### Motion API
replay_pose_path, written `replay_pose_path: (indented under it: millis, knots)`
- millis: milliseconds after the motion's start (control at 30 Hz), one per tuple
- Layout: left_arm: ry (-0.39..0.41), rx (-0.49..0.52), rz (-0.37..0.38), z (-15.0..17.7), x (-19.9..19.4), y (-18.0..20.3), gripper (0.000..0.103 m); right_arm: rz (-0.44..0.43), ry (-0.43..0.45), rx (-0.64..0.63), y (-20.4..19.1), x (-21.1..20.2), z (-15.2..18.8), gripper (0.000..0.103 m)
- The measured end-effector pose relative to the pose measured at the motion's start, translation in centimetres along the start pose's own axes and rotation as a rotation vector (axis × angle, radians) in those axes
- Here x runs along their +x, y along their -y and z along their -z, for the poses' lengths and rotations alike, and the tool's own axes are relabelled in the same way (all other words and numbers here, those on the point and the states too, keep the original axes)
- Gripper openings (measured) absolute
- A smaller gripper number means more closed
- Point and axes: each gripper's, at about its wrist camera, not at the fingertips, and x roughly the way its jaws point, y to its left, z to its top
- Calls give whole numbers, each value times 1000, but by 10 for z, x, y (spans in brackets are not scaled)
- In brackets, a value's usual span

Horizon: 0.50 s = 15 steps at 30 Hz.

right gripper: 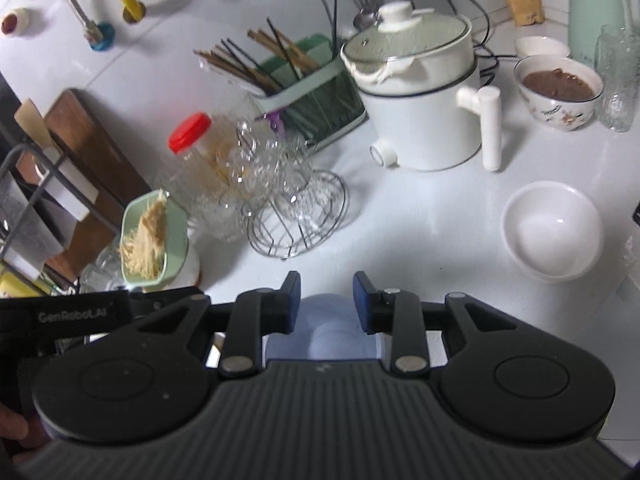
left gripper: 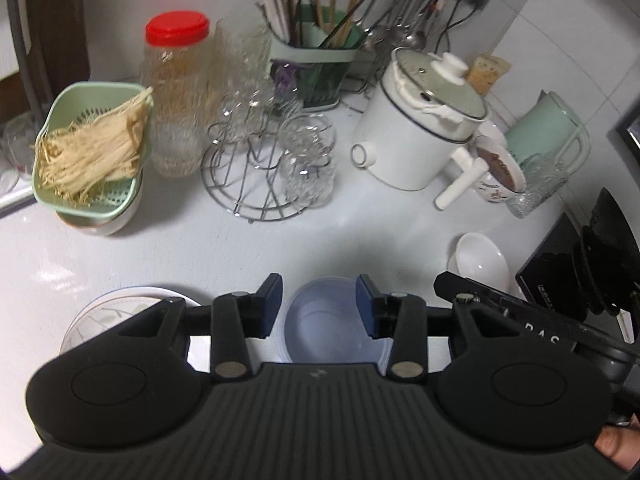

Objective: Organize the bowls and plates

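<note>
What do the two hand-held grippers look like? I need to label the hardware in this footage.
Both match: the left hand-held gripper and right hand-held gripper have a dark grey ribbed body, two round black housings, black linkage bars with silver pivot pins, and short fingers faced with dark blue pads. White "GenRobot.AI" lettering marks the left one's side. No sleeves or cables show.

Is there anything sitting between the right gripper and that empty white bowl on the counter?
Nothing visible: only bare counter lies between the right gripper and the white bowl.
</note>
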Motion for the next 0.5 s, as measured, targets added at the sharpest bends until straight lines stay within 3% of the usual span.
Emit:
replay_pose_path:
  millis: [500]
  knots:
    - [57,95,-5,7,-8,33,46,62,112,-23,15,-36,13,33]
